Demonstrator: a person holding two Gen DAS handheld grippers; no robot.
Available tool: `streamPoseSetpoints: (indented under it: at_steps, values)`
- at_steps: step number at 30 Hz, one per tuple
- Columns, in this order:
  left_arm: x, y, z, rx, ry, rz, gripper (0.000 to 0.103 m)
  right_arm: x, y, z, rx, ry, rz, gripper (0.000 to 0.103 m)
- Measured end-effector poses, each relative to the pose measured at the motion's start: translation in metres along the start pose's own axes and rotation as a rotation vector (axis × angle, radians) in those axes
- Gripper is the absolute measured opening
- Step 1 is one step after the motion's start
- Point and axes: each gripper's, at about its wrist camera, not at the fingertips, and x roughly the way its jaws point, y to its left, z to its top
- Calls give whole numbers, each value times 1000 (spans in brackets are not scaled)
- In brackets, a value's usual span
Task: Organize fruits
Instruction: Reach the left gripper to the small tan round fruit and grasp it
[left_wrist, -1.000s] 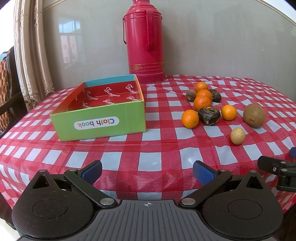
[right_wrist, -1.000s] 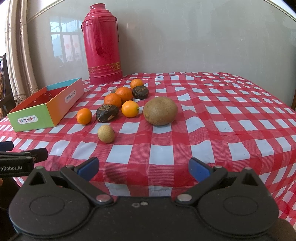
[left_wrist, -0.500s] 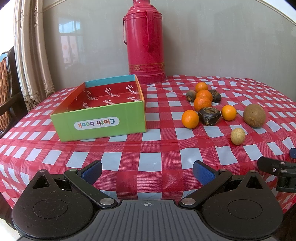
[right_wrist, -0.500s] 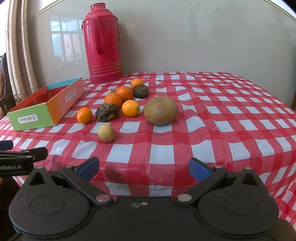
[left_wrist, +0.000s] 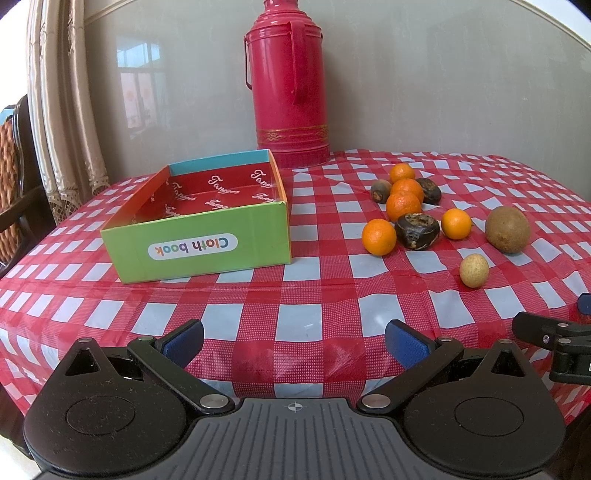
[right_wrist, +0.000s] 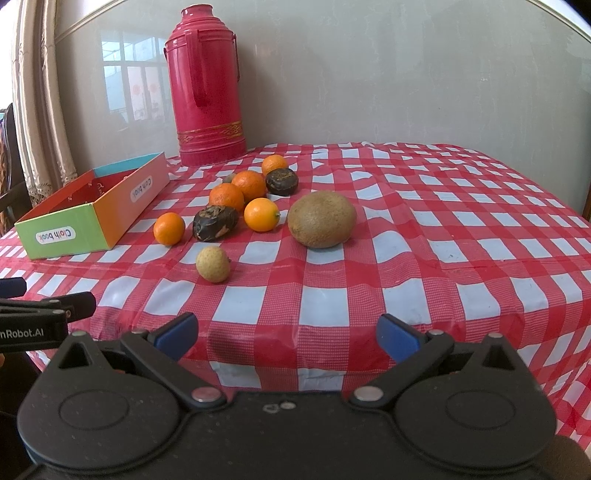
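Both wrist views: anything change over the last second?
No visible change. The left gripper and right gripper are open and empty at the near table edge; the fruit lies outside the box.

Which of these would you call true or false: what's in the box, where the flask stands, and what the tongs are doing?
1. The box already holds fruit. False: it shows only its red lining.
2. The flask stands upright behind the box. True.
3. The left tongs grip an orange. False: they are open with nothing between them.
4. The kiwi is the biggest fruit on the table. True.
5. The right tongs are shut. False: they are wide open, short of the longan.
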Motion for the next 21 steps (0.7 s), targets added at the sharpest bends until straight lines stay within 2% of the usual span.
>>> streamPoseSetpoints:
  at_steps: [7, 11, 16, 21]
  values:
    - [-3, -1, 1, 5, -7, -3, 103, -1, 1, 0, -2, -4, 2, 98]
    - [-10, -6, 2, 34, -42, -4, 103, -10, -5, 1, 25, -40, 11, 98]
    - [-20, -23, 3, 130, -79, -21, 103, -32, -32, 2, 168, -134, 33, 98]
    - [-29, -49, 20, 206, -127, -45, 103, -59, -57, -1, 266, -301, -15, 98]
